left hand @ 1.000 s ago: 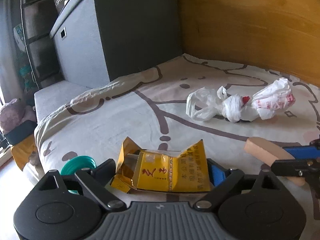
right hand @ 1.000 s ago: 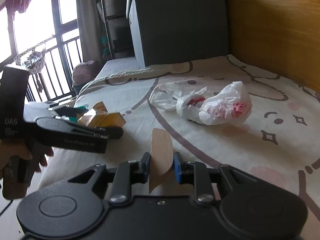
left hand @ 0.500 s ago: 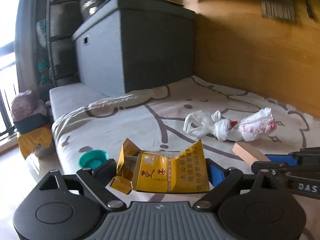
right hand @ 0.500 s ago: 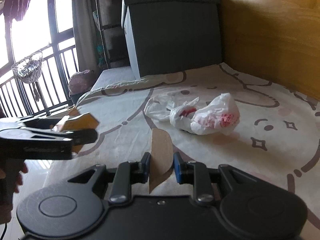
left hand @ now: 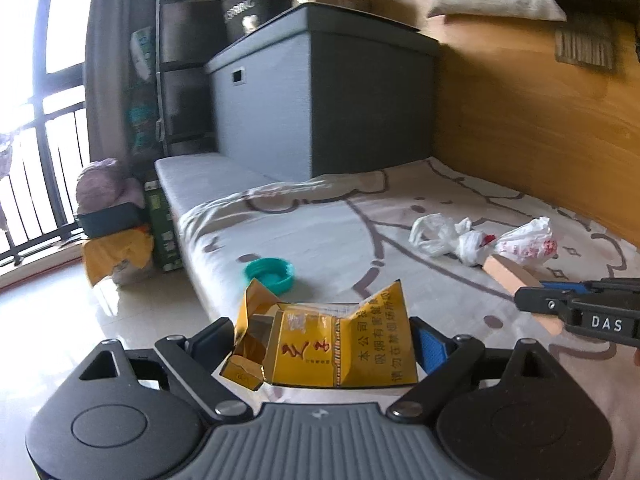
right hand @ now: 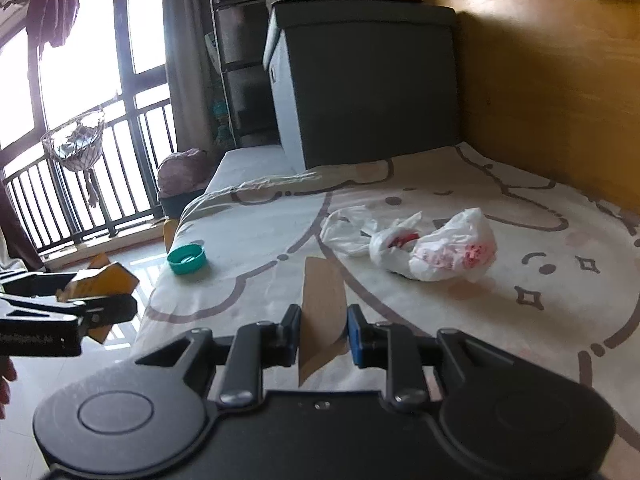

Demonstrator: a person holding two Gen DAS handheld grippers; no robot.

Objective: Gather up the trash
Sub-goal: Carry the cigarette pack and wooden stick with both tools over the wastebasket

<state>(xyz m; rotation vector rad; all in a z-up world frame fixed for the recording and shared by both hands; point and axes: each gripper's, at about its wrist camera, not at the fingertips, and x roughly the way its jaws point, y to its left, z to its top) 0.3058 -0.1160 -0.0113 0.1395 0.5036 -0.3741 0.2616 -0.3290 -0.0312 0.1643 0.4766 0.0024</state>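
The left claw (left hand: pixel 324 344) pinches a torn yellow cigarette pack (left hand: pixel 332 350) printed with Chinese characters, held over the bed's edge (left hand: pixel 192 264) above bare tiled floor (left hand: pixel 60 320). The right claw (right hand: pixel 322 334), marked "DAS", clamps a tan cardboard scrap (right hand: pixel 320 308). A knotted white plastic bag (right hand: pixel 432 252) and teal plastic lid (right hand: pixel 187 259) lie well apart on the patterned sheet (right hand: pixel 520 320).

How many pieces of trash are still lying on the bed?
2: a teal plastic lid near the bed's edge and a crumpled white plastic bag mid-blanket. Others may lie outside view.
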